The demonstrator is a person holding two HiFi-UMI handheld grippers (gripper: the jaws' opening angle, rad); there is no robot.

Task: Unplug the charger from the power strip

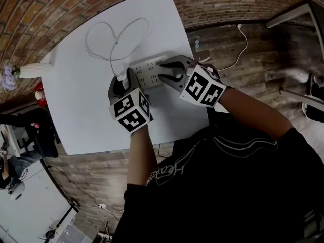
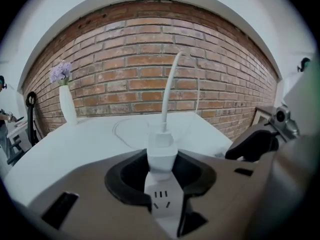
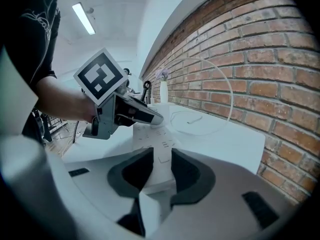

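Observation:
A white power strip [image 1: 147,71] lies near the middle of the white table [image 1: 81,110]. A white charger [image 1: 122,77] stands in the strip's left end, and its thin cable [image 1: 117,37] loops away over the table. My left gripper [image 1: 121,82] is shut on the charger [image 2: 161,149], whose body sits between the black pads with the strip [image 2: 166,206] just below it. My right gripper [image 1: 163,75] is shut on the strip's other end. In the right gripper view the strip [image 3: 159,143] runs out from between the pads toward the left gripper [image 3: 150,118].
A white vase with purple flowers [image 1: 25,71] lies at the table's far left edge, by the brick wall [image 2: 150,69]. The cable loop [image 3: 200,119] covers the far part of the table. A white cord [image 1: 242,47] trails on the wooden floor to the right.

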